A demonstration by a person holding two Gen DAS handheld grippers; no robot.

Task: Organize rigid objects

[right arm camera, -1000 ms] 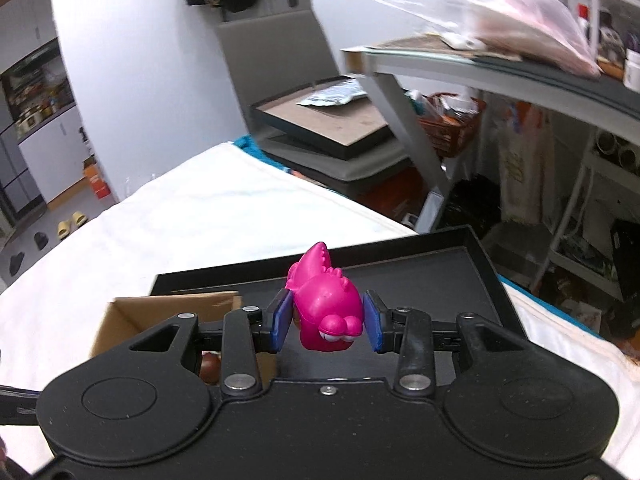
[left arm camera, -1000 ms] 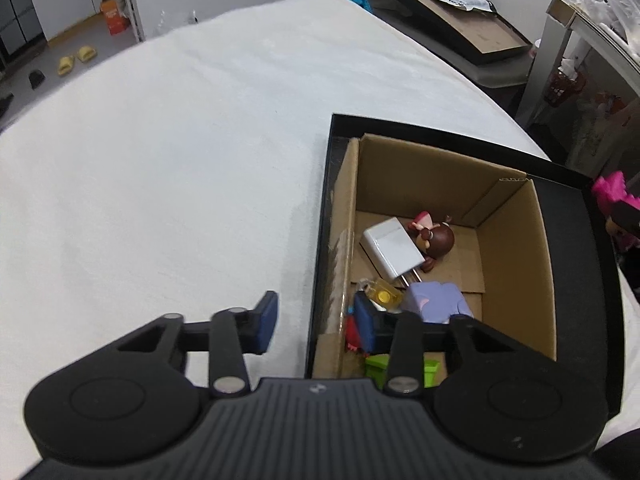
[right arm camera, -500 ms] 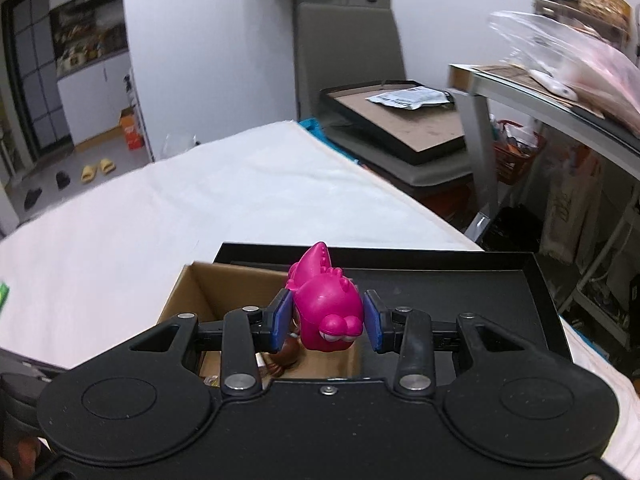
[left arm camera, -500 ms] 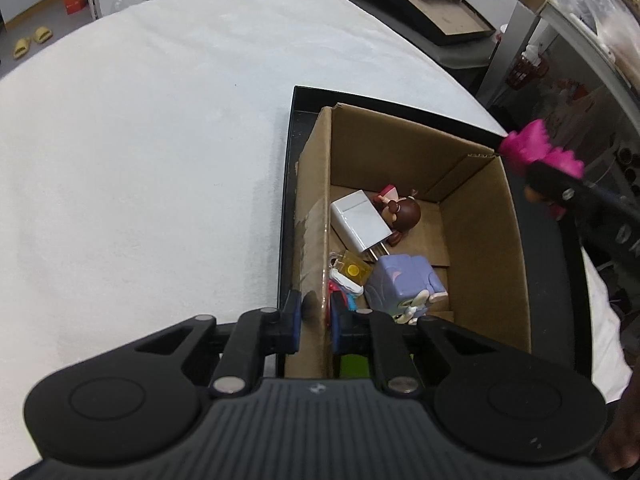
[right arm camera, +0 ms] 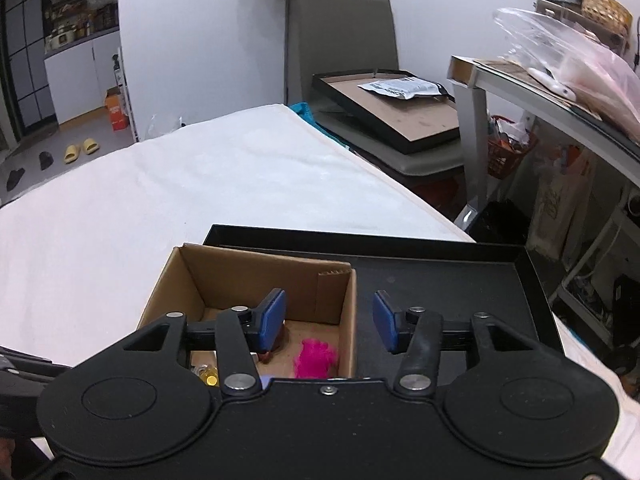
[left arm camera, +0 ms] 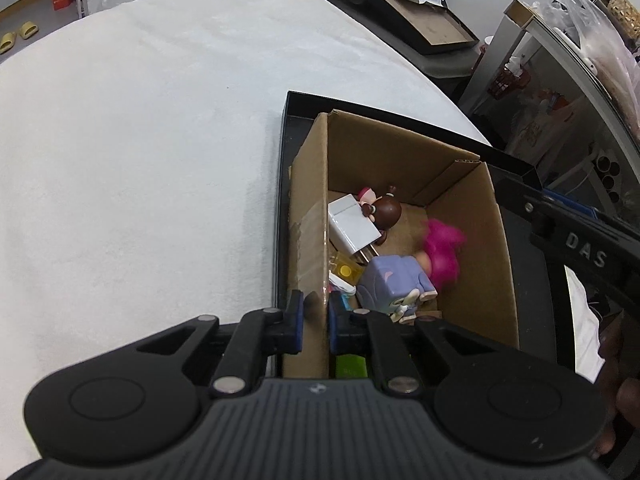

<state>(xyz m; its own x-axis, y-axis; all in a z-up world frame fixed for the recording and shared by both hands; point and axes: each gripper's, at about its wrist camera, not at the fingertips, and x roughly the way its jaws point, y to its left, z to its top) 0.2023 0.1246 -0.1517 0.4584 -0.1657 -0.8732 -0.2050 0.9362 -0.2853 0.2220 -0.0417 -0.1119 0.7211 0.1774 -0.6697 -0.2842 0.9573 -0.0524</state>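
Fingers spread and empty on our right gripper (right arm camera: 328, 322), left gripper (left arm camera: 316, 322) pinching the cardboard box (left arm camera: 492, 248) wall, the pink toy (left arm camera: 442, 252) lies inside, so we judge fetching another object comes next.

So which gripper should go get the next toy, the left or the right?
Probably the right gripper: it is open and empty above the cardboard box, with the pink toy inside. The left gripper is shut on the box wall, steadying it.
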